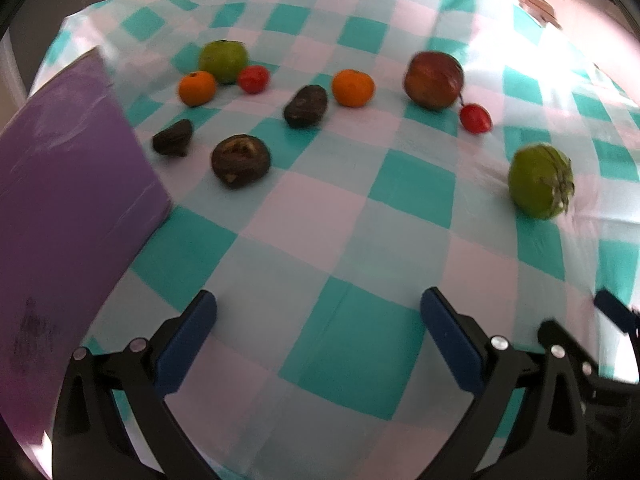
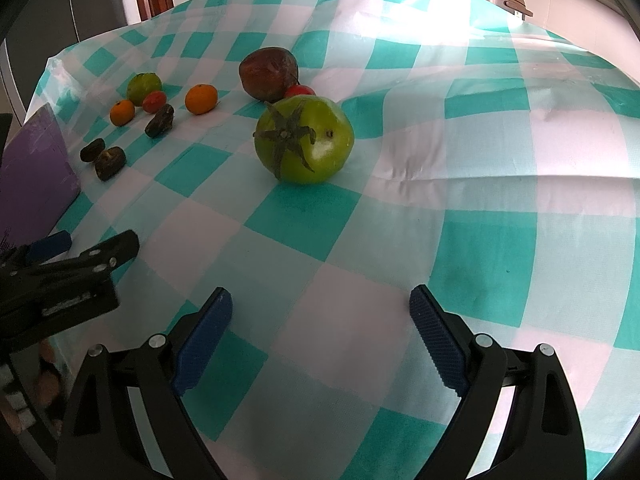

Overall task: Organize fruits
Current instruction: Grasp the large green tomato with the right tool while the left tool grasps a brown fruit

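While both tools hover low over the checked desk (image 2: 480,240), the big green tomato (image 2: 304,140) lies tipped on its side, its stem star facing about 8 o'clock toward the right hand-held gripper (image 2: 320,320), whose jaws gape wide and empty. Bare cloth lies between them. Over at 10 o'clock cluster the oranges, small red fruits and dark pieces, perhaps dates. Left hand-held gripper (image 1: 318,320) also spread open, nothing held, purple board (image 1: 60,200) close at 9 o'clock.
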